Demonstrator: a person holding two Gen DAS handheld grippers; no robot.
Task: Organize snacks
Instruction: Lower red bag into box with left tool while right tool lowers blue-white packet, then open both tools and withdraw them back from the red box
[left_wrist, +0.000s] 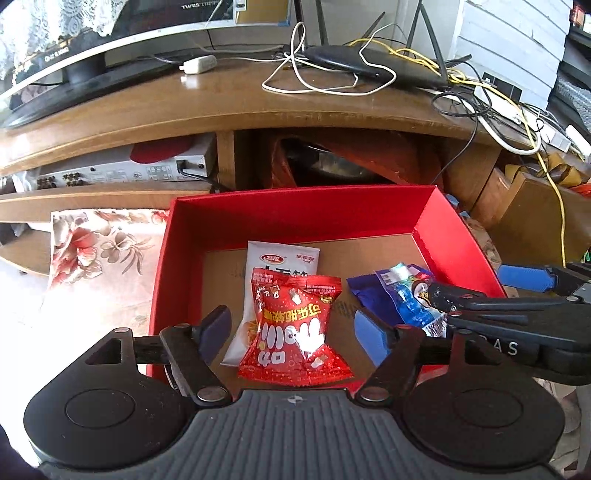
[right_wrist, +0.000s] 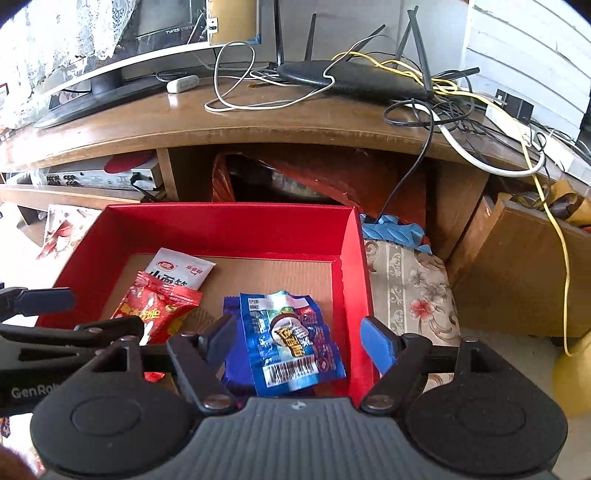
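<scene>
The left gripper (left_wrist: 293, 330) hangs over the near end of the red box (left_wrist: 295, 210) with its jaws spread; the red snack packet (left_wrist: 295, 332) lies between the blue pads, and neither pad presses on it. That packet rests on the cardboard floor of the box, overlapping the lower part of a white packet (left_wrist: 282, 258) that reaches toward 12 o'clock from it. At 3 o'clock from the red packet lies the blue packet (right_wrist: 291, 339), and the right gripper (right_wrist: 299, 341) hovers above it with its jaws likewise spread wide, the pads standing clear on either side of the wrapper. Under the blue packet a darker purple wrapper (left_wrist: 364, 291) shows at its 9 o'clock edge. The box sits on a flowered cloth (right_wrist: 410, 288). Beyond the box at 12 o'clock stands a wooden TV stand (left_wrist: 236, 99), bearing a black router (left_wrist: 369, 64) among tangled white, black and yellow cables at about 1 o'clock.
</scene>
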